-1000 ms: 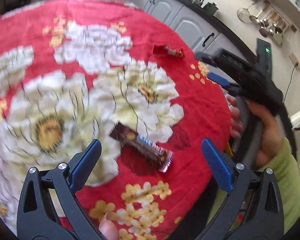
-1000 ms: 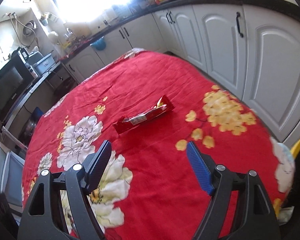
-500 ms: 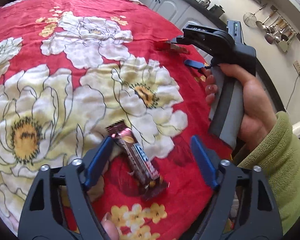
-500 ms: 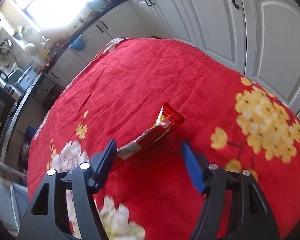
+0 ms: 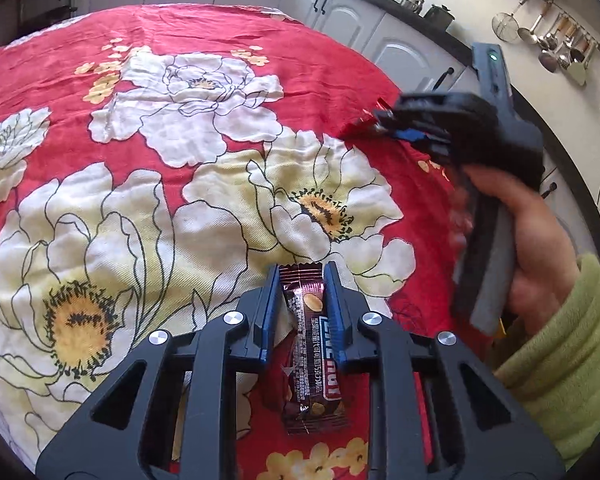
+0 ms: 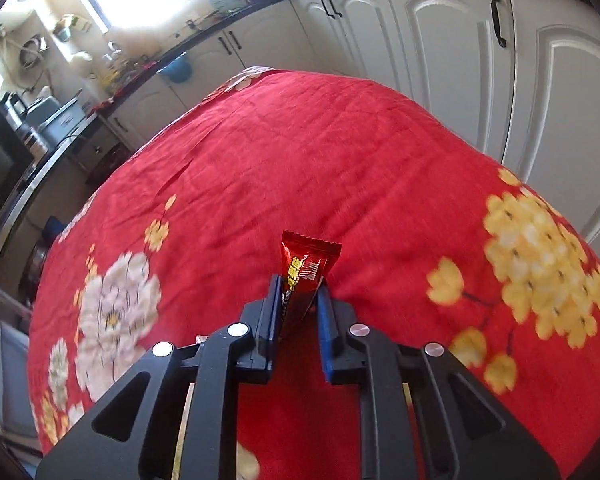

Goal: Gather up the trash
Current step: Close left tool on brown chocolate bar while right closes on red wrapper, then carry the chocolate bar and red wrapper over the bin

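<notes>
Left gripper point(image 5: 302, 276): jaws closed on a brown wrapper point(image 5: 312, 352), fingers pointing forward and down.
Right gripper point(image 6: 299, 290): jaws pinched on a red wrapper point(image 6: 306, 270).
Right hand point(image 5: 528, 240): wrapped around its gripper's handle, green sleeve at the wrist.

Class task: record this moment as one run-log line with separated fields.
left gripper: shut on brown snack-bar wrapper | right gripper: shut on red candy wrapper | surface: red floral tablecloth

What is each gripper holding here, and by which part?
Left gripper: brown wrapper, near its far end. Right gripper: red wrapper, just below its far end.
</notes>
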Demonstrator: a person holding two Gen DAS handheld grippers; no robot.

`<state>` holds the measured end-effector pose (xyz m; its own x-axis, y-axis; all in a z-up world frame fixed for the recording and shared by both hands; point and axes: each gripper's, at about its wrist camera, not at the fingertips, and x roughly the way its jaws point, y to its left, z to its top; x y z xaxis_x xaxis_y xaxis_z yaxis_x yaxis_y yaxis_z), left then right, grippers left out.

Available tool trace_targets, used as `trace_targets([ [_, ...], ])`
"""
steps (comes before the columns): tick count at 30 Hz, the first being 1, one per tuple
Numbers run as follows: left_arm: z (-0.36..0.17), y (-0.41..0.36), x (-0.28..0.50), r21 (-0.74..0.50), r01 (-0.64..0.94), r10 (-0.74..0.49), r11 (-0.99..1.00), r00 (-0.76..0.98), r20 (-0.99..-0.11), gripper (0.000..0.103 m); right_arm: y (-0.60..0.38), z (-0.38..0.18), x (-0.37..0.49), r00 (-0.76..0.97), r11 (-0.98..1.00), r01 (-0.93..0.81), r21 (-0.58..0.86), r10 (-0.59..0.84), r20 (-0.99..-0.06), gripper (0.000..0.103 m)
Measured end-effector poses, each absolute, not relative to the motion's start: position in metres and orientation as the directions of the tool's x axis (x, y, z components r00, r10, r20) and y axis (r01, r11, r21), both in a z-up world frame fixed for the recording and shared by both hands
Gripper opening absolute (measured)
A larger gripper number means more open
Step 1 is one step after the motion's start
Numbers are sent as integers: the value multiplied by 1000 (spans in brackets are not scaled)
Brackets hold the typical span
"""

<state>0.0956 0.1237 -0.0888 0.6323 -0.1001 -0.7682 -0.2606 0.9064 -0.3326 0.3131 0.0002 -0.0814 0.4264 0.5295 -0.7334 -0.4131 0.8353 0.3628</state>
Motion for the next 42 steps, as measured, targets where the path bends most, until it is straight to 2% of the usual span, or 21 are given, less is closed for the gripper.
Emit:
trace_targets([
  [14, -77, 99, 103, -308, -179, -120, 934, 655, -746, 15, -84, -77, 247, 499, 851, -427, 305, 503, -706, 14],
  [30, -33, 27, 129, -288, -7, -197, 958, 711, -675, 15, -176, -41, 205, 599, 873, -376, 310, 484, -638, 14],
  [42, -19, -38, 156, -287, 111, -276, 952, 717, -640, 15, -249, -23, 189, 687, 913, -280, 296, 406, -603, 14],
])
